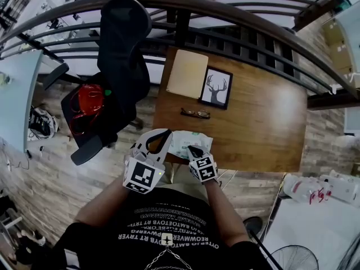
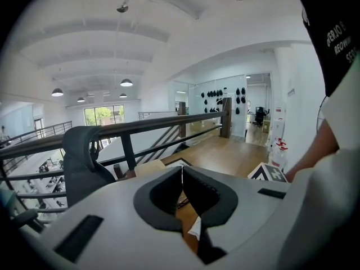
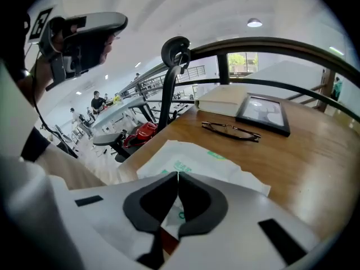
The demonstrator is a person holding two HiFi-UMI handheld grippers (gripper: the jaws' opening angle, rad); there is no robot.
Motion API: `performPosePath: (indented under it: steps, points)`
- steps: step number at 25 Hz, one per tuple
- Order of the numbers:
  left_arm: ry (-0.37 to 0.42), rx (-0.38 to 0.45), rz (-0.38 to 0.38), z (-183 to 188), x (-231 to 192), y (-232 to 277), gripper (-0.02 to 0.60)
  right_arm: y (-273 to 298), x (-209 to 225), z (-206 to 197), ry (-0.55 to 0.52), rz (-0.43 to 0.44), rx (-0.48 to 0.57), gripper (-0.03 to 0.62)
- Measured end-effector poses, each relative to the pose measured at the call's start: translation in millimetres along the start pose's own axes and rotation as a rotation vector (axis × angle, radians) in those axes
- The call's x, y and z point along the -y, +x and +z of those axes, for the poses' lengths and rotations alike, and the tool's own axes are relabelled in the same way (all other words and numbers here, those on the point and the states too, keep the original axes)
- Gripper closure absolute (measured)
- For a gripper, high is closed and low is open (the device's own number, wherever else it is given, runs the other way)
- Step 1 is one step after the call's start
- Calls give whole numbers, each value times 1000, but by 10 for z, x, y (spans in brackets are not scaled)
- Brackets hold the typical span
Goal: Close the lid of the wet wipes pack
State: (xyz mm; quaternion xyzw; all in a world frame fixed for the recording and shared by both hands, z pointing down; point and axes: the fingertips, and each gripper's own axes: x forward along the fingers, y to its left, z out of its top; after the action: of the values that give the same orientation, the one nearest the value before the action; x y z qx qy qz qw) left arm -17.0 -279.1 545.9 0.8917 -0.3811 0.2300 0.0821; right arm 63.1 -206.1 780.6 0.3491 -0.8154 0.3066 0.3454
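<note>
Wipes pack (image 1: 190,141), crinkled white plastic, on wood table (image 1: 259,128); left tongs (image 2: 181,169), right tongs (image 3: 178,176) clenched empty.

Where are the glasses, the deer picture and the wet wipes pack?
glasses (image 3: 230,130): right gripper view, middle of the frame.
deer picture (image 1: 216,88): head view, on the deer print.
wet wipes pack (image 3: 192,160): right gripper view, white top face.

White wet wipes pack (image 1: 190,142), green print, flat on table (image 1: 259,122)
</note>
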Motion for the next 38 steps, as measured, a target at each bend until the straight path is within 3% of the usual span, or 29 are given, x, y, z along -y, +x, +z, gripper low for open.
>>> performPosePath:
  steps: [7,12,18,24,30,33,38]
  points:
    - [9,11,2,33,-34,-65,552,105,27,-22,-68,-39,-22,577]
    - [31,40,5,193,-31,-152,552,37,-3,14,-41,-24,-27,579]
    - [-19,114,4,456,-106,-317,552,-525,-198,525,-16,-2,207,579]
    - [-51,250,37,722,-179,-573,552,-1383,-227,1157,-143,-110,394,580]
    - [-85,290,109,870,-323,-763,554,-2243,-182,1774,-253,-238,513,580]
    - [-107,317,103,987,-335,-856,554,-2616,-225,2013,-228,-239,591,580]
    - [-73,356,97,1152,-294,-1001,554,-3078,-362,2189,-222,-246,666,580]
